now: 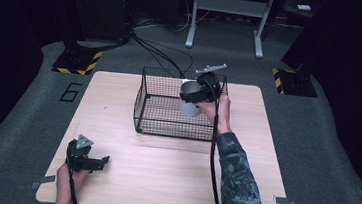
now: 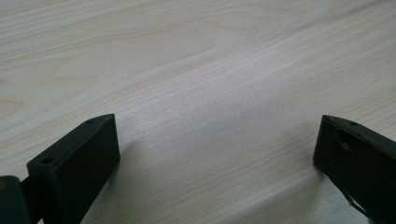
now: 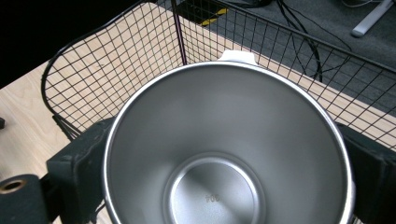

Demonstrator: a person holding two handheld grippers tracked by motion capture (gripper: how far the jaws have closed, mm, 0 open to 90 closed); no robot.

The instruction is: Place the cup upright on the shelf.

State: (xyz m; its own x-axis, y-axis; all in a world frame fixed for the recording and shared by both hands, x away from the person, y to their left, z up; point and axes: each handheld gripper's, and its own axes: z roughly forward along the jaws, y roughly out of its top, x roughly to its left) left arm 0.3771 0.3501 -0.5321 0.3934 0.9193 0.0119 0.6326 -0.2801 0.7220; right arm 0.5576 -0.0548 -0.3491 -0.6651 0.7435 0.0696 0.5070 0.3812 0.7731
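A steel cup (image 1: 189, 99) with a white handle hangs inside the black wire basket (image 1: 159, 122), a little above its floor, with my right gripper (image 1: 195, 95) shut on its rim. In the right gripper view I look down into the empty cup (image 3: 224, 154), a black jaw pressed on each side, the white handle (image 3: 237, 56) at the far side. My left gripper (image 1: 93, 163) rests low over the table's front left corner, open with nothing between its fingers (image 2: 79, 158).
The wooden table (image 1: 161, 180) has bare room in front of and left of the basket. Cables (image 1: 166, 55) trail on the grey floor behind it. A metal stand (image 1: 227, 16) rises at the back.
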